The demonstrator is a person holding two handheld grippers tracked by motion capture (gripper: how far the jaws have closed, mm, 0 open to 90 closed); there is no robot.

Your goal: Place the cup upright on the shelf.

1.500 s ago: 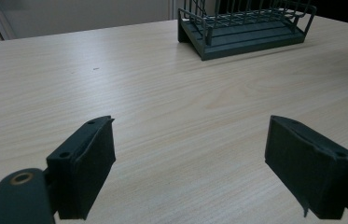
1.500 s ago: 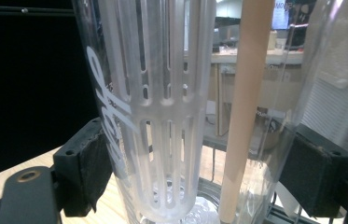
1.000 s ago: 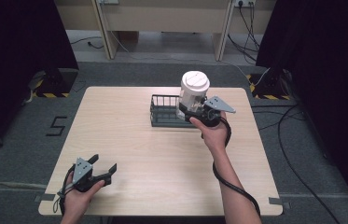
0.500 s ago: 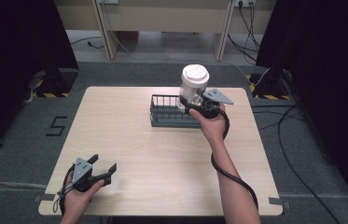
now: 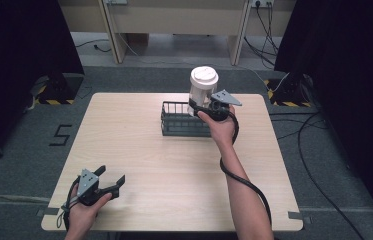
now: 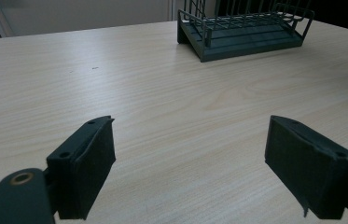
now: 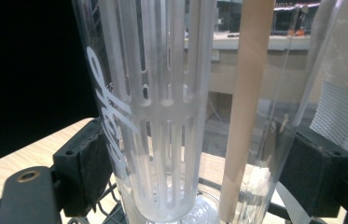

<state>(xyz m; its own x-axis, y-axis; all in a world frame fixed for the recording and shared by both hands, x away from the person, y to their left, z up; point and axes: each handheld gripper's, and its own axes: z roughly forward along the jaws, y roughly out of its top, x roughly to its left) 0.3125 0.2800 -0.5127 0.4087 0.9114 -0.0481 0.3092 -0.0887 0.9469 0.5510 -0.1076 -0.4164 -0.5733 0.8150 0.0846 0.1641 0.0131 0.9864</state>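
A clear plastic bottle point(image 5: 203, 90) with a white lid stands upright over the right end of a dark wire rack point(image 5: 184, 122) at the back middle of the table. My right gripper point(image 5: 196, 106) is shut on the bottle's lower body. In the right gripper view the bottle point(image 7: 181, 116) shows a slotted inner tube and white lettering, and sits between the pads of the right gripper point(image 7: 202, 172). I cannot tell whether its base touches the rack. My left gripper point(image 5: 111, 182) rests open near the table's front left corner. The left gripper point(image 6: 190, 172) faces the rack point(image 6: 246, 32) with nothing between its fingers.
The light wooden table point(image 5: 139, 150) has bare surface between the rack and the left gripper. Black cables point(image 5: 319, 150) lie on the grey floor to the right. Dark curtains hang on both sides, and a desk stands behind the table.
The right gripper has lifted the bottle a little and carried it slightly left over the rack. The left gripper has not moved.
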